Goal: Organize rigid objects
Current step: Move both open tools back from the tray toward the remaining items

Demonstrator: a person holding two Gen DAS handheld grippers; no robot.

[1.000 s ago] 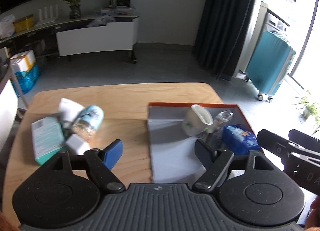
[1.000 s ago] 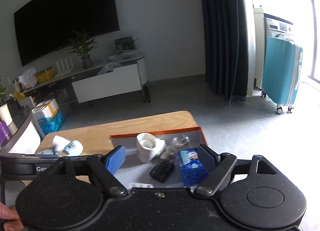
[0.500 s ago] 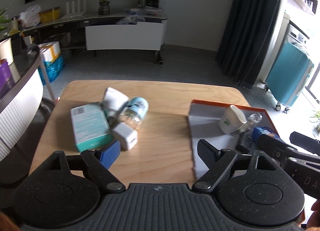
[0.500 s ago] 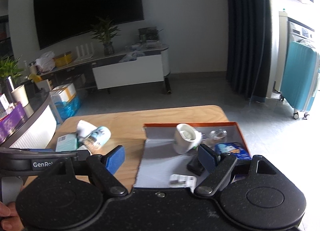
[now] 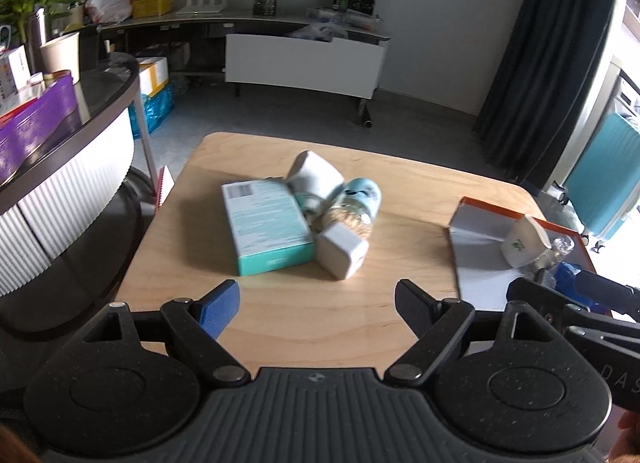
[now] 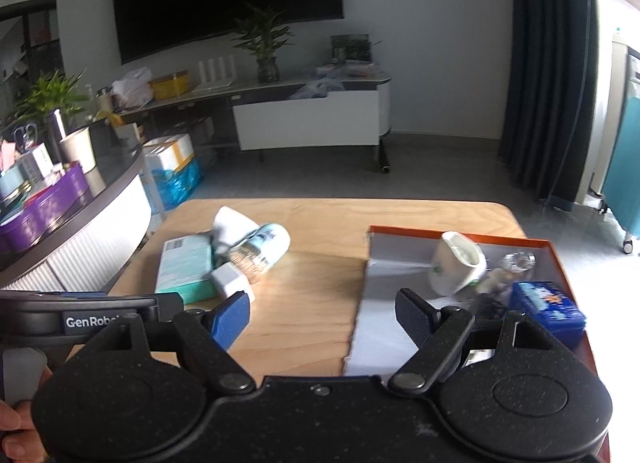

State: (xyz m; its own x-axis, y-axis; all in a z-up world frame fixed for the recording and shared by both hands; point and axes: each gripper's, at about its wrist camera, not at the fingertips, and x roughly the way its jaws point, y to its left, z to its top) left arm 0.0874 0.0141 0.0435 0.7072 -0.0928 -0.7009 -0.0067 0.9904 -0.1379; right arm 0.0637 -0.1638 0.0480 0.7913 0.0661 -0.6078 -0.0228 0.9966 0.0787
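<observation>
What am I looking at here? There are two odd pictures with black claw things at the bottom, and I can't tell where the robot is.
There is no robot: a person holds a pair of tongs in each hand, and each pair carries a wide-angle camera looking forward along its two fingers. One picture comes from the left tongs, the other from the right tongs. Both pairs are open and hold nothing.

On the wooden table lies a small pile: a teal box, a white cube-shaped plug, a bottle on its side and a white pack. To the right sits an orange-rimmed tray holding a tipped white cup, a blue box and a few smaller things too blurred to name.
</observation>
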